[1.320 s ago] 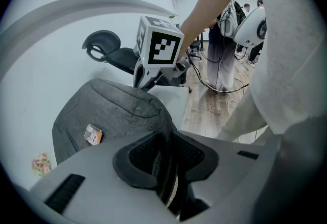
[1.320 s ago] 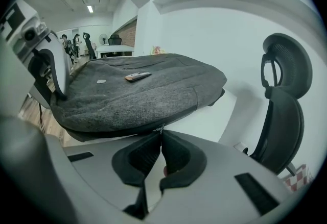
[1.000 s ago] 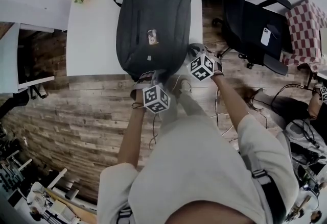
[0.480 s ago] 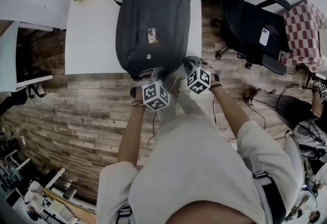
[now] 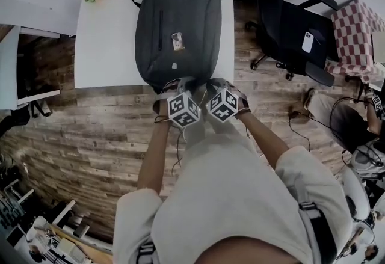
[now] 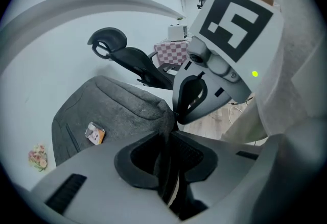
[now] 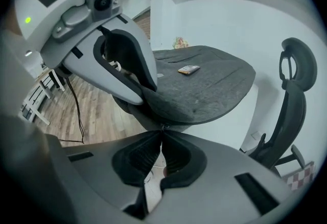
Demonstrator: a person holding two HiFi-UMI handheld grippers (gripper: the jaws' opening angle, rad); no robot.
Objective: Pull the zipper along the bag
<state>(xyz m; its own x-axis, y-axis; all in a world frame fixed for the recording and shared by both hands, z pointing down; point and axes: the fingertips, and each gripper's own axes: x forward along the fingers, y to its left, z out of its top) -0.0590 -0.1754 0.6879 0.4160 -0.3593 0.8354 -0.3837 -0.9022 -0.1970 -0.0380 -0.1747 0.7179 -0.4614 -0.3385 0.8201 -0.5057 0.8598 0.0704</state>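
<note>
Right now the dark grey backpack (image 5: 177, 34) lies flat on the white desk (image 5: 102, 46), filling the right half. Its straps point to the far edge and its lower end hangs just over the near edge, where both grippers work.

The left gripper (image 6: 166, 139) has its jaws pinched on a fold of the backpack's fabric at that overhanging end, with the cloth running right between the pads. The right gripper (image 7: 162, 133) sits just beside it, on its right. Its jaws are pressed nearly together on a small metal piece at their tips, which I take to be the zipper pull (image 7: 164, 126) (it is tiny, so that is a judgement). The bag's seam sits directly above it.

The step in hand looks like the pull itself: one gripper anchors the cloth while the other draws the slider round the bag's near end. How much of the zipper track is already done cannot be read from these views.

The two grippers stand almost touching in the head view, so the slider has little room left before it meets the anchor. The next move probably calls for the left gripper to let go and re-grip further along the seam, keeping the fabric taut. Then the right gripper can draw on along the track without tugging the bag off the near edge.
</note>
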